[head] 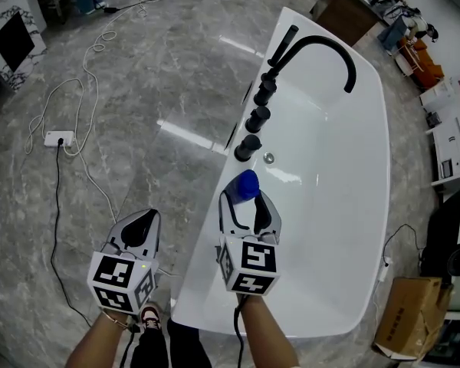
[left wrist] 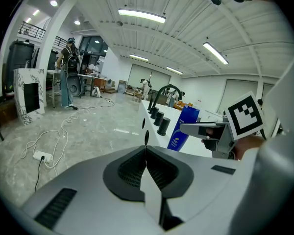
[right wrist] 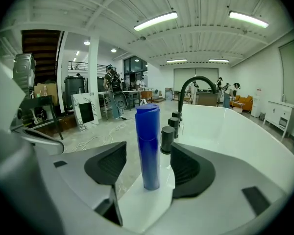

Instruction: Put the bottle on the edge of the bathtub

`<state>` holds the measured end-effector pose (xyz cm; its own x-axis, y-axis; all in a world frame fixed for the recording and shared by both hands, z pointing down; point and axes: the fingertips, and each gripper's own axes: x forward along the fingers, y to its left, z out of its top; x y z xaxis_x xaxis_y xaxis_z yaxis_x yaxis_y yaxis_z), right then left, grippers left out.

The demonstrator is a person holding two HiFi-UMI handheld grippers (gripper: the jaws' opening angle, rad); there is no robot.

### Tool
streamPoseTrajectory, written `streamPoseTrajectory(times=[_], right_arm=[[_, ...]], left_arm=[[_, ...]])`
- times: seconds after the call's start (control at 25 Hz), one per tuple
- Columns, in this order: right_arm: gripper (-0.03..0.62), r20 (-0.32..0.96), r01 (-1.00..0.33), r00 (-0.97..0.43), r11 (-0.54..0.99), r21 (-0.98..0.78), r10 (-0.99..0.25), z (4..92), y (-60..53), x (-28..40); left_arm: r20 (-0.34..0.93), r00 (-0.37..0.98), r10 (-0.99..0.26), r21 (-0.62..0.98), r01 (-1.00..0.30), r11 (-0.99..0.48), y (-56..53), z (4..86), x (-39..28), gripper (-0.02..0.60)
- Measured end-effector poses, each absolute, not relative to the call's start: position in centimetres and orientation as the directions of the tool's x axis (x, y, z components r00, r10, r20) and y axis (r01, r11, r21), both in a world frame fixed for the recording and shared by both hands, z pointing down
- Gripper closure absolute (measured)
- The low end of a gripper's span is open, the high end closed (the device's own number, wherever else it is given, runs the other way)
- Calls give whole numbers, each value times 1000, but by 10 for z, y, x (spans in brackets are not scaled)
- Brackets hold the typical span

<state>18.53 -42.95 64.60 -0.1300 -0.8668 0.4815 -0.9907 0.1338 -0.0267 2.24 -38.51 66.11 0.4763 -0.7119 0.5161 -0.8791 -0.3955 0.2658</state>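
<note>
Standing upright on the near left rim of the glossy white bathtub [head: 202,273], just short of the nearest black round tap knob [head: 248,146]: tall blue plastic bottle with a flat cap [head: 247,184]. Straddling it with the right hand-held gripper [head: 249,202], jaws wide apart, dark ribbed pads [right wrist: 109,163] clear of the bottle [right wrist: 148,148] on both sides, so released, not clamped. Holding the left hand-held gripper [head: 142,225] off to the left over the grey marble floor [head: 138,90], jaws pressed together on nothing.

Looks placed, then. Left to do, by this reading: drawing the right hand-held gripper back toward the near end.

Most likely to go wrong right there:
- Drifting sideways while backing out and clipping the bottle with one pad.
- Tall, narrow, small-footed, so probably tipped by a light knock.
- Toppled right: down into the tub. Toppled left: off the rim to the floor.
- Nudging forward instead of back: shoving it into the knob just beyond, or skidding it along a rim that looks slick.
- Tilting the jaws during the retreat: catching the bottle low and levering it over.
- Swinging the left hand-held gripper across toward the rim: little risk while kept well apart, more if brought near.

Safest, on this judgement: pulling straight back along the line of the jaws, keeping both pads apart until well clear of the bottle.
</note>
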Motion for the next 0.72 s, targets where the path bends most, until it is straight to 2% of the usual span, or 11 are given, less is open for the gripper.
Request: streamPoseTrajectory(times=[0.72], right_arm=[[309,475,-997,-74,49,-65,-877,599,-389,194]], left_arm=[[474,495,-728,262,-869,-419,-364,603,13,565]])
